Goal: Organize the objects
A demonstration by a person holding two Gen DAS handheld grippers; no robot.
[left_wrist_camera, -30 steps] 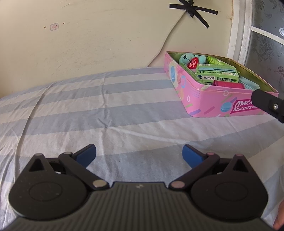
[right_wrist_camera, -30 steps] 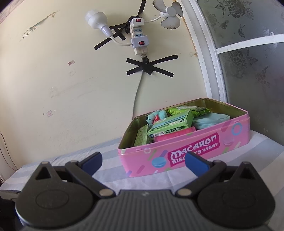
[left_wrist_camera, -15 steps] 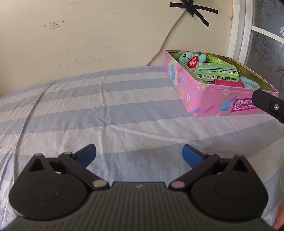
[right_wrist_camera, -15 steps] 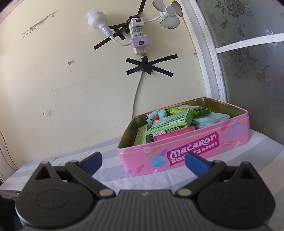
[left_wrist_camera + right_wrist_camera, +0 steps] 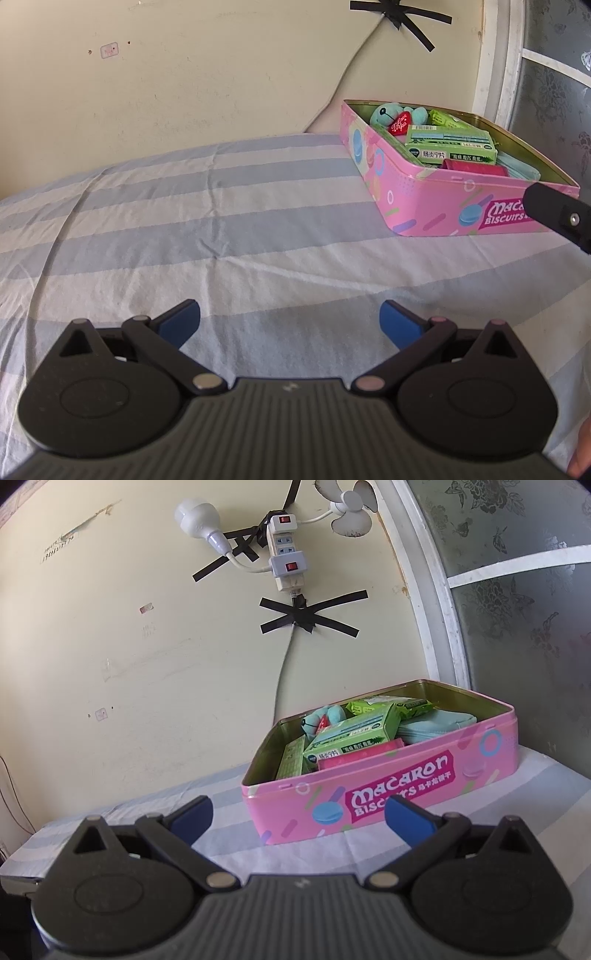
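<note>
Pink macaron biscuit tin [image 5: 384,775] sat lidless on striped bedsheet [image 5: 229,221], right of centre in the right wrist view, upper right in the left. Inside: green medicine box [image 5: 354,734], teal plush toy [image 5: 388,112], pink packet [image 5: 358,757], teal pouch [image 5: 432,725]; lower items hidden. Power strip [image 5: 284,550] taped on wall above. Left gripper [image 5: 290,319] and right gripper [image 5: 298,814] both spread wide, holding nothing; right gripper's edge cut across tin's label at the left view's right edge.

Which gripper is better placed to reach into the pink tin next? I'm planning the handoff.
Probably the right gripper: open, it faces the tin close ahead. The left gripper, also open, sits farther back over bare sheet.
</note>
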